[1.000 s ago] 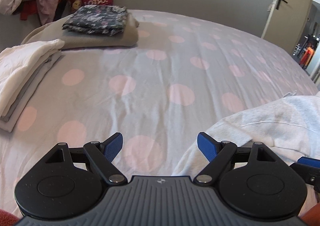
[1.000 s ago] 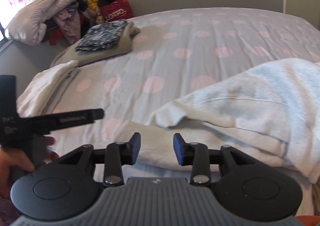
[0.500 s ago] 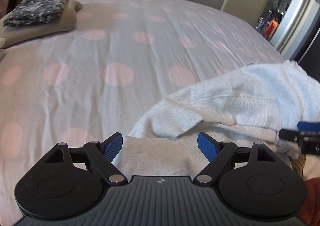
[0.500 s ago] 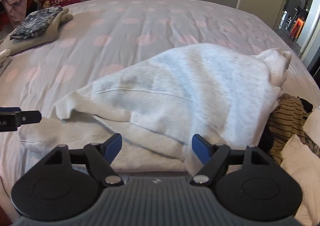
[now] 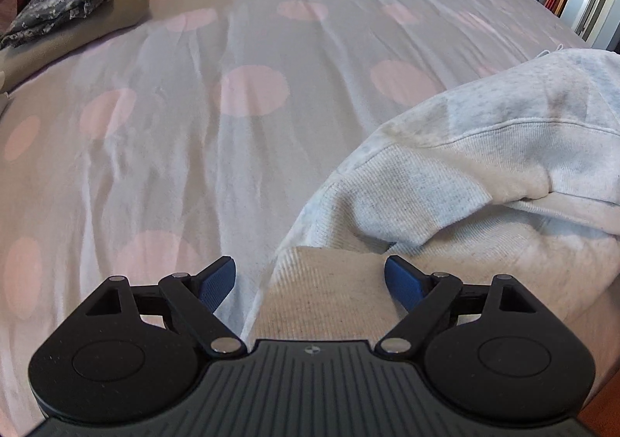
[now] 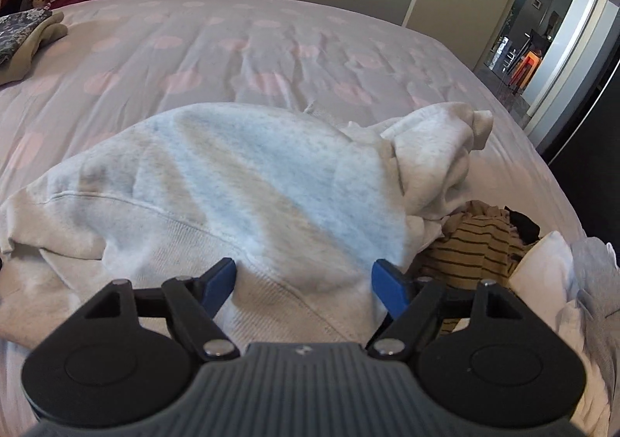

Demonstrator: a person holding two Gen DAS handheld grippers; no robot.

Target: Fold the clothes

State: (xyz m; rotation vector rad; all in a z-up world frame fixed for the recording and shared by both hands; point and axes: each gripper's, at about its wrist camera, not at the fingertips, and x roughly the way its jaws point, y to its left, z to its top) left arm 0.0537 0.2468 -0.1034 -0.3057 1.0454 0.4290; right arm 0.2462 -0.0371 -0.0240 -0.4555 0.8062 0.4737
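A crumpled light grey sweatshirt (image 6: 240,181) lies on the bed with pink dots (image 6: 271,49). My right gripper (image 6: 304,282) is open, its blue fingers spread just above the sweatshirt's ribbed hem at the near edge. In the left wrist view the sweatshirt (image 5: 484,181) fills the right side, and my left gripper (image 5: 310,280) is open, with the ribbed hem corner lying between its fingers. Neither gripper holds anything.
A folded patterned garment on a beige one (image 5: 77,7) sits at the far left of the bed. A striped garment (image 6: 476,239) and white clothes (image 6: 542,266) lie to the right of the sweatshirt. An open doorway (image 6: 542,30) is at the far right.
Both grippers have swung right and come down closer to the sweatshirt. The right gripper opened wide a second ago and stays open. The left stays open.
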